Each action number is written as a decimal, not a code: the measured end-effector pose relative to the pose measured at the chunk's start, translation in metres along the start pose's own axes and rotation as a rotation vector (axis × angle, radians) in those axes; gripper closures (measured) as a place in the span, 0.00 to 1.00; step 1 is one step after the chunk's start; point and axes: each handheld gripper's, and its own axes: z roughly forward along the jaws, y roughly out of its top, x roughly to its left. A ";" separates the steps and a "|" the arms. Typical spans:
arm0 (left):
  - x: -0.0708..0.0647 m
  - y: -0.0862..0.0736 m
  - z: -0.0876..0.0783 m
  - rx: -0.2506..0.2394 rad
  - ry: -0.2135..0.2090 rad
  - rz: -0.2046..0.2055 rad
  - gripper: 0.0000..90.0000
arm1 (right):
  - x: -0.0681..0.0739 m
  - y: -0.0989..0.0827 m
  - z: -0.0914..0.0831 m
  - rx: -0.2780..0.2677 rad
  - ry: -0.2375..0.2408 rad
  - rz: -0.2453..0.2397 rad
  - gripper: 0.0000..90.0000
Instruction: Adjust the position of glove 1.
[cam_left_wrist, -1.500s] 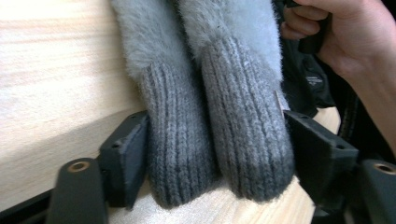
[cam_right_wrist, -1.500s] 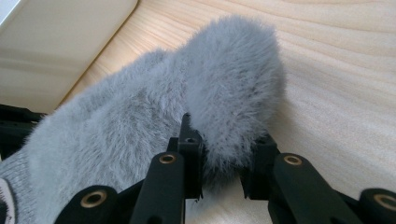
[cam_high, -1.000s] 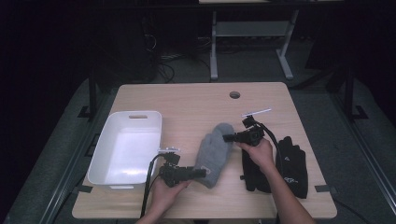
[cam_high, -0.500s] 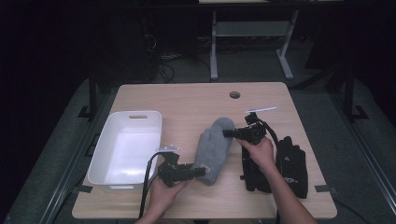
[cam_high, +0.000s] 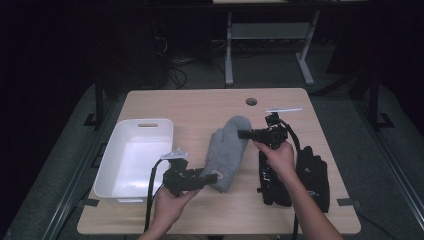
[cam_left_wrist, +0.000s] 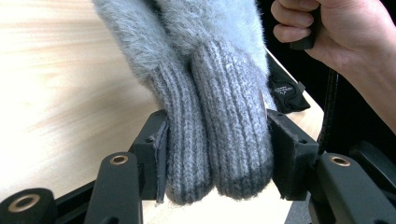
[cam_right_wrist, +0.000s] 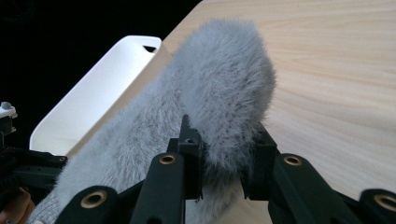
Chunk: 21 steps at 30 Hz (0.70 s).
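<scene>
Both grippers, the left gripper (cam_high: 209, 179) clamped on the ribbed cuffs and the right gripper (cam_high: 243, 134) pinching the fluffy tips, have lifted the grey mittens (cam_high: 227, 150) slightly higher above the table (cam_high: 200, 107), likely heading for the white bin (cam_high: 116, 165).

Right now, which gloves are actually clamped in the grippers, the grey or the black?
The fluffy grey mittens: left gripper holds the ribbed cuffs, right gripper the fingertips. The black gloves lie untouched.

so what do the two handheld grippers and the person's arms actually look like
Both are black. The left gripper carries a grey three-cornered plate on top and trails a black cable; the right gripper trails one too. Up close, the jaws are linkage bars with brass-coloured pivot rings and flat black pads. The forearms are bare, no sleeves showing.
</scene>
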 end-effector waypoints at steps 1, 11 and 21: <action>0.000 0.001 -0.002 -0.004 -0.001 -0.001 0.51 | 0.002 0.002 0.000 -0.007 -0.002 -0.005 0.81; 0.003 0.009 -0.024 -0.042 0.007 0.002 0.51 | 0.025 0.021 0.006 -0.043 0.012 -0.017 0.81; 0.007 0.012 -0.047 -0.074 0.028 0.008 0.51 | 0.047 0.039 0.017 -0.025 0.019 -0.050 0.81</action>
